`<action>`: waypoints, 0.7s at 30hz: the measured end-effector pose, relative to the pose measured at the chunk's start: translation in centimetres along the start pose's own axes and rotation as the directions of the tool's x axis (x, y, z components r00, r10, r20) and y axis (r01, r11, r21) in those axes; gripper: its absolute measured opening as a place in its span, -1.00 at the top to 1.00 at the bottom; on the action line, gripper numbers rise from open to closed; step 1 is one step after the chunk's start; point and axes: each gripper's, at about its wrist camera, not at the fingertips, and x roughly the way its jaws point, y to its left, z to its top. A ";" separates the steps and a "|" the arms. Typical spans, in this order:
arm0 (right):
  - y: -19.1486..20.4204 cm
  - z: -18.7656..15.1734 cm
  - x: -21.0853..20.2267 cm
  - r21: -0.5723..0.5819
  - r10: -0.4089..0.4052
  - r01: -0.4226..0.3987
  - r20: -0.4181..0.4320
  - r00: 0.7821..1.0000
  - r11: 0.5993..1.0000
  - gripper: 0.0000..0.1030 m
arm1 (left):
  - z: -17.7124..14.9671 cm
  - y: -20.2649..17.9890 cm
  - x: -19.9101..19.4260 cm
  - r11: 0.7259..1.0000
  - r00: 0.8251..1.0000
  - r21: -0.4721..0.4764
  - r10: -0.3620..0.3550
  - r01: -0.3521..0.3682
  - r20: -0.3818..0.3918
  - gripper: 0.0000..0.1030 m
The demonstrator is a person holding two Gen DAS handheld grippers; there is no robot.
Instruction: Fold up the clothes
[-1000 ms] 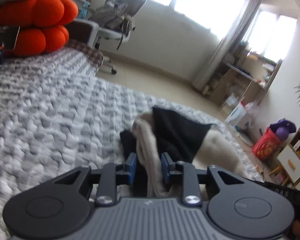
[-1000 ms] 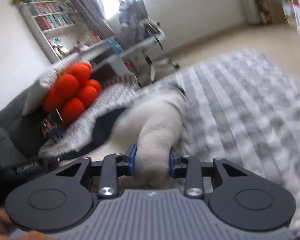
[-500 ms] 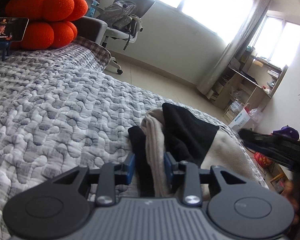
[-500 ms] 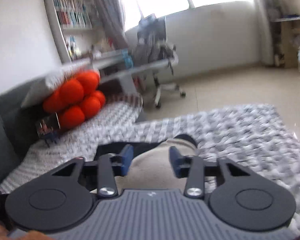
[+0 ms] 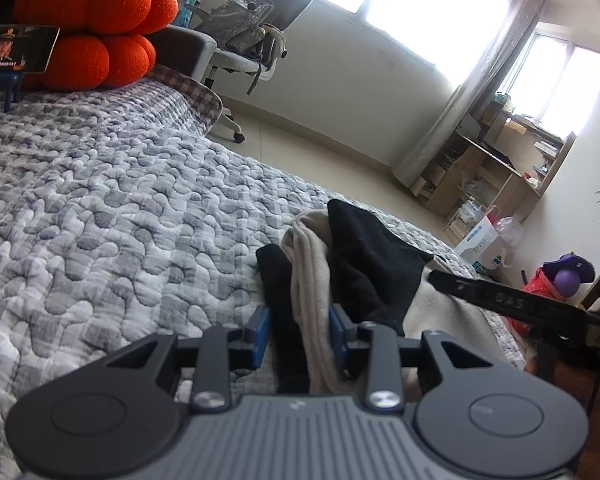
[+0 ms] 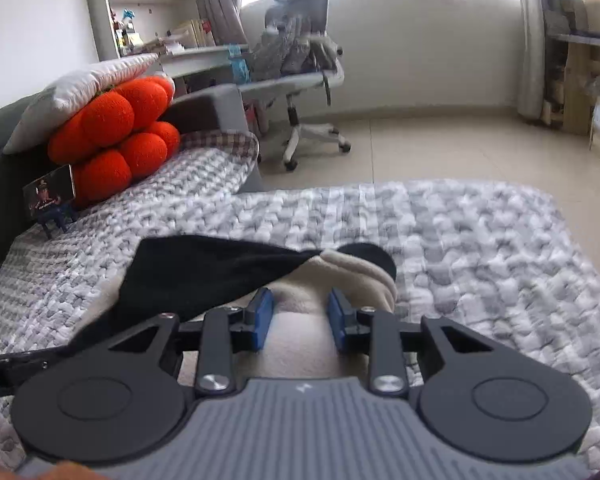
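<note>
Garment (image 5: pixel 352 264) is a beige-and-black bundle lying on the grey quilted bedspread (image 5: pixel 111 216), near its edge on the floor side

Left gripper (image 5: pixel 300 334): blue pads straddle a bunched ridge of the cloth, black layer toward the left pad, beige against the right. Looks like a pinch on that fold, jaws only partly spread since the cloth fills the gap

Right gripper (image 6: pixel 300 320): jaws are closing. Beige cloth (image 6: pixel 300 320) sits between and under the pads, but I see a little daylight on both sides, so I read it as not yet pressing. Black panel (image 6: pixel 215 272) drapes over the garment just ahead-left of its left finger

Key relation: the bundle runs forward from both tools along their pointing lines, and both tips are already on it, so neither hand has to reach. In the left wrist view the garment's long axis goes up and right, toward the right gripper's body (image 5: pixel 512 304), which pokes in from the right, just beside the cloth. So the hands work opposite ends or sides of the same piece, facing roughly across each other

My read: the left holds an anchor, the right needs to finish its grab before any fold or lift. Risk is the right closing on the beige layer only and leaving the black flap loose

Orange cushions (image 6: pixel 115 132) well apart, irrelevant
</note>
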 end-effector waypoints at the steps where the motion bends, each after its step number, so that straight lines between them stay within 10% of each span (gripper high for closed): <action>1: 0.7 -0.1 -0.9 -0.011 0.000 0.000 0.031 1.000 1.000 0.18 | 0.3 0.3 -0.2 1.000 1.000 -0.011 -0.008 0.008 -0.003 0.33; 12: 9.1 -4.5 -6.7 -0.295 0.289 -0.259 0.062 0.955 0.920 -0.08 | 3.2 4.4 -3.6 0.988 0.998 -0.142 -0.049 0.053 0.034 -0.03; 21: 13.6 -7.6 -4.6 -0.621 0.139 -0.097 0.020 0.990 0.778 -0.42 | 2.3 5.2 -2.2 0.980 0.996 -0.190 -0.066 0.052 -0.065 -0.23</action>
